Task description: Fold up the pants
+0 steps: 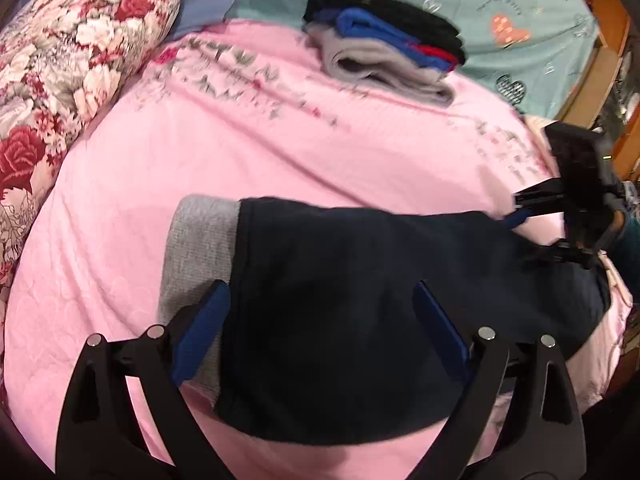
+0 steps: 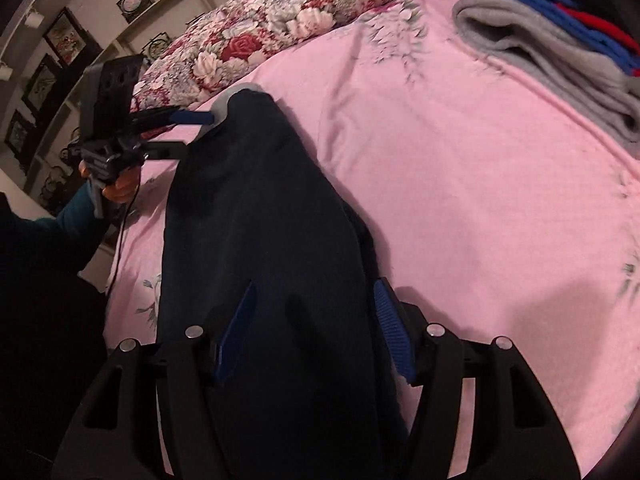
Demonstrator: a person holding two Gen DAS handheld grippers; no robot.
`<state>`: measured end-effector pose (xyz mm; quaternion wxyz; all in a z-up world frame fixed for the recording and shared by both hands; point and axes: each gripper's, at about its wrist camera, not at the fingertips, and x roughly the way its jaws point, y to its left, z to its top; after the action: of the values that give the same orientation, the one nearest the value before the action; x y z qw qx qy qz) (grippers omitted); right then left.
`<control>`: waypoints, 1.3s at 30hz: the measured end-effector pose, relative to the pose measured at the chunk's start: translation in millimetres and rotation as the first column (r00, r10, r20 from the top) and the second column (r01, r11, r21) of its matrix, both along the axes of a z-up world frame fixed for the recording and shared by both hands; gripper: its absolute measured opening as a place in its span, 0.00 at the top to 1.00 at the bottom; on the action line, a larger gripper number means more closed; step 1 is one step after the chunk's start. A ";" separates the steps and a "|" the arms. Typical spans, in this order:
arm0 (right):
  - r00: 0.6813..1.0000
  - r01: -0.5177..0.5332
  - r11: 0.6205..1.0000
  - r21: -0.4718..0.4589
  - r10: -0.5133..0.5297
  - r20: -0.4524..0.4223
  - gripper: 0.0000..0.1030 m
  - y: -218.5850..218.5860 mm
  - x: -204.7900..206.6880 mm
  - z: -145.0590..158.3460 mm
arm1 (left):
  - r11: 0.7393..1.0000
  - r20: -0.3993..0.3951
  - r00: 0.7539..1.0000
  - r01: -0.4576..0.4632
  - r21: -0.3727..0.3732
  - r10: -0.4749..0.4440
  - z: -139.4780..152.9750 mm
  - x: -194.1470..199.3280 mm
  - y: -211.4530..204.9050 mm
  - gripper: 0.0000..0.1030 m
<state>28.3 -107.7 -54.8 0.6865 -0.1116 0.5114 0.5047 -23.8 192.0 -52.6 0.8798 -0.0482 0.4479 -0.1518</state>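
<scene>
L claw (image 1: 320, 320) tilted down, jaws wide over navy pants (image 1: 360, 280), R claw (image 2: 316, 320) likewise, gripping nothing.

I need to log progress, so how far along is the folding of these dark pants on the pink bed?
Done: the dark pants lie in one long narrow strip on the pink bedspread, and a stack of folded clothes sits further back. In hand: the left gripper and right gripper are at opposite ends, jaws apart, gripping nothing. Left: folding the strip end to end.
</scene>
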 end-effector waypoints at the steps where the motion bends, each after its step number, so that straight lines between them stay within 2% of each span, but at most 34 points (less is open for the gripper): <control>1: 0.999 -0.021 1.000 0.010 0.021 -0.028 0.40 0.5 0.1 -0.5 | 1.000 -0.009 1.000 -0.004 0.006 0.004 -3.8 1.7 -0.5 0.09; 5: 0.993 -0.096 0.993 0.066 0.100 -0.068 0.39 5.7 -5.5 3.0 | 1.000 0.016 1.000 0.002 0.024 -0.002 -6.8 1.9 -5.3 0.03; 9: 0.988 -0.054 0.987 0.151 0.075 -0.137 0.38 17.8 7.7 -2.7 | 1.000 0.013 1.000 0.000 0.030 0.000 -7.5 2.1 -4.5 0.03; 11: 0.985 0.007 0.987 0.159 0.020 -0.171 0.34 21.0 17.4 -9.1 | 1.000 0.011 1.000 -0.003 0.026 0.003 -8.4 2.6 -3.8 0.03; 14: 0.970 0.134 0.977 0.169 -0.094 -0.226 0.34 18.3 32.8 -15.1 | 0.999 0.012 1.000 -0.004 0.033 0.004 -9.1 3.2 -4.1 0.03; 17: 0.961 0.215 0.961 0.175 -0.175 -0.216 0.37 8.5 38.7 -11.7 | 0.999 0.013 1.000 -0.001 0.051 0.001 -9.8 1.8 -4.6 0.03; 18: 0.959 0.265 0.952 0.153 -0.244 -0.142 0.36 1.0 38.3 -6.4 | 0.999 0.014 1.000 0.000 0.051 -0.001 -9.8 1.3 -3.7 0.03; 19: 0.951 0.307 0.942 0.134 -0.296 -0.090 0.34 -6.6 41.6 -3.2 | 0.999 0.013 1.000 -0.001 0.050 0.000 -9.4 0.8 -2.8 0.03; 22: 0.897 0.439 0.890 0.124 -0.425 -0.124 0.34 -35.0 50.7 1.1 | 0.999 0.018 1.000 -0.002 0.049 0.001 -4.9 -2.0 -2.4 0.03; 24: 0.911 0.408 0.899 0.159 -0.391 -0.130 0.34 -33.9 40.1 10.9 | 0.999 0.020 1.000 -0.007 0.046 0.006 -3.2 -3.4 -1.8 0.03; 25: 0.920 0.389 0.906 0.169 -0.372 -0.121 0.30 -28.3 31.9 15.0 | 0.999 0.018 1.000 -0.009 0.048 0.008 -4.0 -3.4 -1.8 0.03; 28: 0.935 0.343 0.908 0.240 -0.307 -0.176 0.22 -16.3 2.1 17.0 | 0.994 0.001 1.000 -0.006 0.114 0.006 -13.9 0.9 -7.0 0.03; 29: 0.934 0.344 0.914 0.213 -0.310 -0.178 0.22 -13.4 -4.5 12.3 | 0.990 0.002 1.000 -0.002 0.139 0.002 -13.9 0.6 -10.8 0.03; 31: 0.921 0.381 0.921 0.075 -0.372 -0.115 0.24 -11.5 -14.7 -4.2 | 0.985 0.009 1.000 0.010 0.170 -0.012 -7.8 -2.5 -16.8 0.03; 33: 0.898 0.435 0.896 0.085 -0.427 -0.106 0.25 -25.4 -21.8 1.3 | 0.989 0.035 0.999 0.021 0.150 -0.027 3.3 -9.6 -16.3 0.03; 34: 0.869 0.492 0.866 0.086 -0.483 -0.108 0.25 -40.2 -26.4 10.9 | 0.991 0.050 0.998 0.022 0.132 -0.029 9.7 -13.1 -15.4 0.03; 35: 0.844 0.536 0.834 0.128 -0.524 -0.118 0.25 -60.3 -33.3 23.2 | 0.994 0.069 0.997 0.023 0.105 -0.031 17.2 -17.8 -13.9 0.03; 36: 0.821 0.571 0.798 0.191 -0.557 -0.127 0.24 -80.6 -44.0 37.3 | 0.997 0.082 0.996 0.028 0.078 -0.034 22.8 -21.5 -13.7 0.03; 37: 0.784 0.617 0.744 0.256 -0.610 -0.118 0.22 -110.4 -61.9 55.8 | 0.998 0.094 0.995 0.038 0.049 -0.043 27.6 -25.0 -14.4 0.03; 39: 0.707 0.688 0.658 0.306 -0.703 -0.078 0.18 -157.4 -93.2 75.7 | 0.997 0.109 0.991 0.074 0.012 -0.075 33.4 -30.4 -23.0 0.03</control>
<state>-64.9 -265.1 20.9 0.8475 0.1903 0.4121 0.2753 -54.2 169.0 -19.2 0.8970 -0.0195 0.4010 -0.1850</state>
